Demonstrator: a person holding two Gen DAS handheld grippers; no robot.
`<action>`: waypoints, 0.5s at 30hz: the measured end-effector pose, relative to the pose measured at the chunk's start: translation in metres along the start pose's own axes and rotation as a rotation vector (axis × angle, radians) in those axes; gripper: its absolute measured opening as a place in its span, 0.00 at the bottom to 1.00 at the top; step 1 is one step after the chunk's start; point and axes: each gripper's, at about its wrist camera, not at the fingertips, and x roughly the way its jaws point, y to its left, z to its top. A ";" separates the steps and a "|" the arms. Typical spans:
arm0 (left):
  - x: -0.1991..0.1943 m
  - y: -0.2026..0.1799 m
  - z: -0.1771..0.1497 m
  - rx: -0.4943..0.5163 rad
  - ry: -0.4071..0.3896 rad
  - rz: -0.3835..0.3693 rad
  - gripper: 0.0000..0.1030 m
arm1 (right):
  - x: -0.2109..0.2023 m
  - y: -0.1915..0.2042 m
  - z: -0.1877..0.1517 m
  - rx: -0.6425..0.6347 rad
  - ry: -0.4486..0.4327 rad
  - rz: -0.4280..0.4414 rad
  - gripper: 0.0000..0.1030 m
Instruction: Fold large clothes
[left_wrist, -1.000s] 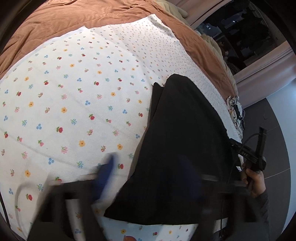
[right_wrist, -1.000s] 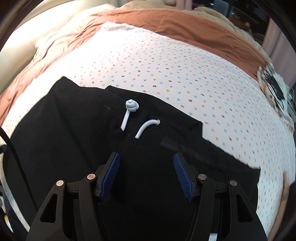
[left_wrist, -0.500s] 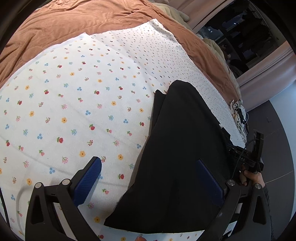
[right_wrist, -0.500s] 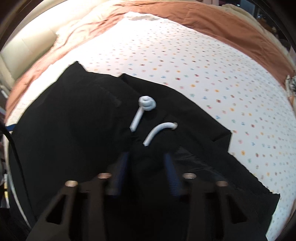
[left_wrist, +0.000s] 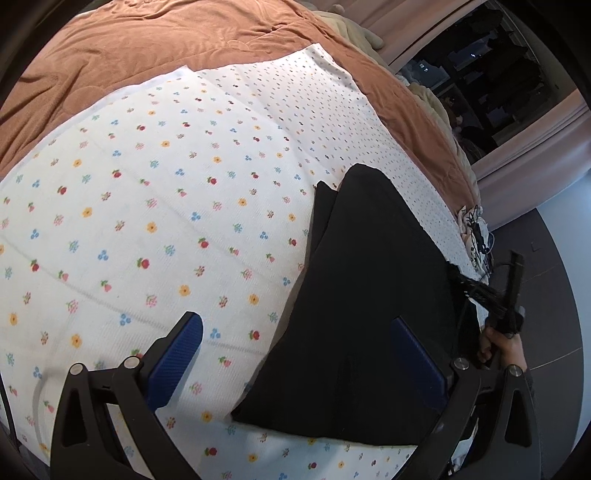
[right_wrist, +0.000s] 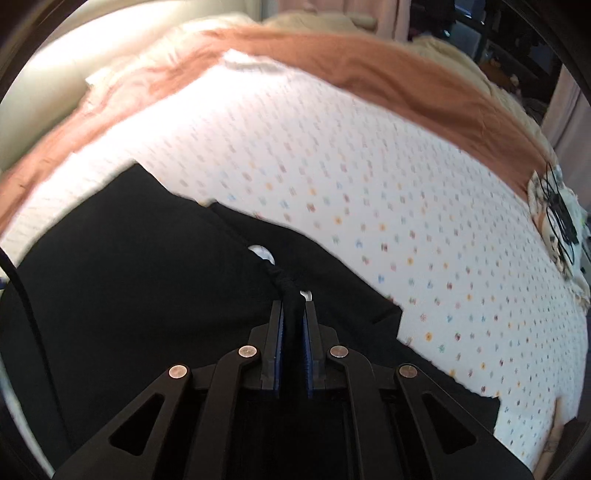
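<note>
Black garment (right_wrist: 147, 314) bears no readable label; right gripper (right_wrist: 293, 314) pinches its fabric; left gripper (left_wrist: 295, 354) gapes.

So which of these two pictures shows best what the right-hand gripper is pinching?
The right wrist view: the right gripper sits centred, its blue pads shut on a fold of the black garment beside the white drawstring. In the left wrist view that gripper is small and far off; its tips are unclear.
</note>
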 end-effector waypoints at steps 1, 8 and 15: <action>-0.002 0.003 -0.002 -0.010 0.002 -0.001 1.00 | 0.008 0.002 -0.001 0.017 0.032 -0.015 0.06; -0.011 0.018 -0.014 -0.052 0.031 -0.058 0.97 | -0.003 0.011 -0.001 0.113 0.017 -0.114 0.80; -0.009 0.024 -0.032 -0.112 0.095 -0.136 0.78 | -0.062 0.004 -0.023 0.206 -0.044 -0.026 0.80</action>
